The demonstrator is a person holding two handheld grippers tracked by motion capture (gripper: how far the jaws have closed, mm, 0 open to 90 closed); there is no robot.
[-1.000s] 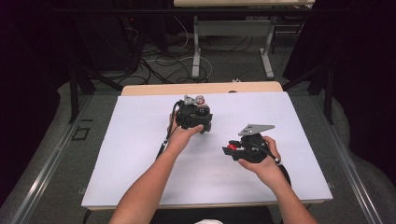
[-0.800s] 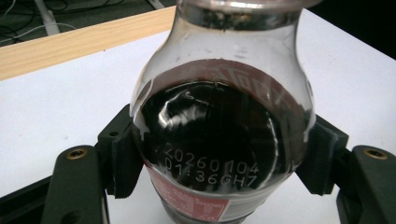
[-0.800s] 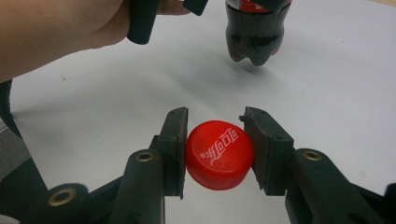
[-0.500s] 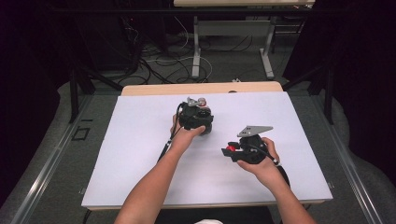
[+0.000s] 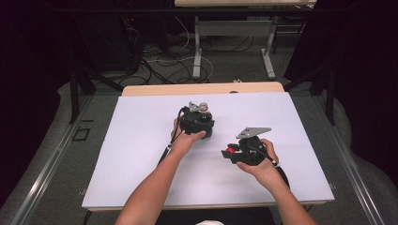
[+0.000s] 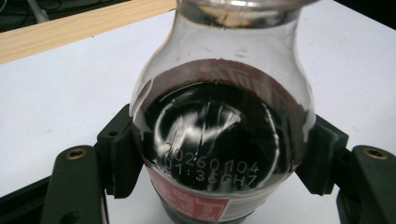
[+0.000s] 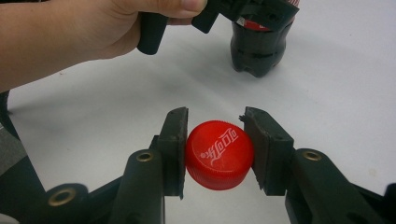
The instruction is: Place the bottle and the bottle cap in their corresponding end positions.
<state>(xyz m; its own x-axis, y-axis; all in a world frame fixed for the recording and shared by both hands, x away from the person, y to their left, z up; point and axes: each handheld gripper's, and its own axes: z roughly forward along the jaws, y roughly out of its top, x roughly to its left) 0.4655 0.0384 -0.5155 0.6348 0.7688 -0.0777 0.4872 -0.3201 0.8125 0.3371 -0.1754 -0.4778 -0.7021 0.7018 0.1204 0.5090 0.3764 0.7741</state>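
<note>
My left gripper (image 5: 199,121) (image 6: 219,156) is shut on a small clear bottle (image 6: 219,126) of dark cola, its pads pressing the belly from both sides. The bottle's neck is open, with no cap on it. It stands upright, and its lobed base (image 7: 258,51) is at or just above the white table top. My right gripper (image 5: 231,152) (image 7: 219,151) is shut on the red screw cap (image 7: 218,154) (image 5: 229,150). It holds the cap low over the table, a short way right of the bottle and nearer the person.
A white sheet (image 5: 141,154) covers the table, and a wooden strip (image 5: 202,89) shows along its far edge. Behind the table are a dark floor with cables (image 5: 164,61) and another table's legs (image 5: 197,51). The person's left hand (image 7: 70,32) is close above the right gripper.
The left gripper has drifted slightly toward the near edge with the bottle in it. The right gripper and the cap have stayed still.
</note>
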